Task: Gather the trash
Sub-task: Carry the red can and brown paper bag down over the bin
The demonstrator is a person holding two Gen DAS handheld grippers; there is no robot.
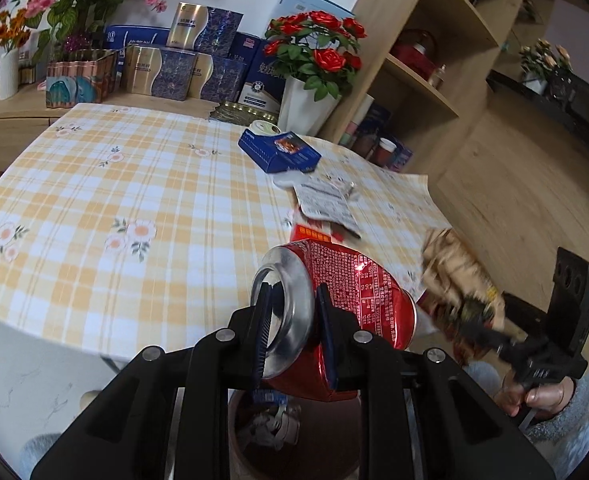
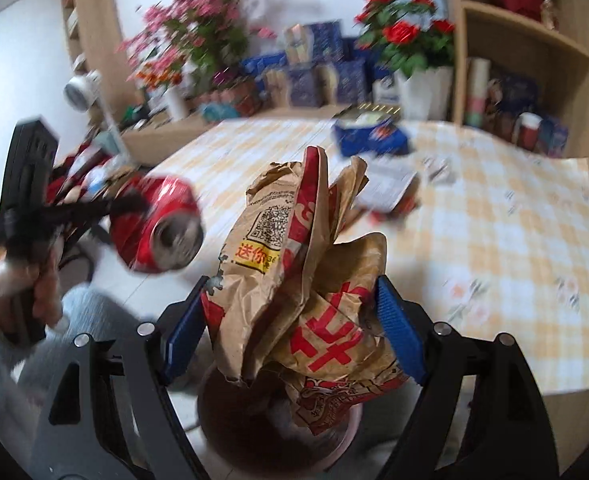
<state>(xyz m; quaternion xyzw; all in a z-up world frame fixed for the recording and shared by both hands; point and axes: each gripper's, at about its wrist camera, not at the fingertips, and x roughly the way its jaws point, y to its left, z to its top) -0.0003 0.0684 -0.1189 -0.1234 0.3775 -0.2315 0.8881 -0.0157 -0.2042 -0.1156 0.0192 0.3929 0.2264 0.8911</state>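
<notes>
Trash is over the bin (image 2: 222, 412): left gripper (image 1: 292, 332) clamps a red can (image 1: 358, 292), right gripper (image 2: 294, 332) a crumpled paper bag (image 2: 306, 280). Releasing both seems next.

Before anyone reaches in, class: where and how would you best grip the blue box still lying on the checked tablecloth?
Grip the blue box across its two long side walls, coming from above. It lies flat, top face up, near the table's far edge; a white tub touches its far end, so avoid that end.
</notes>
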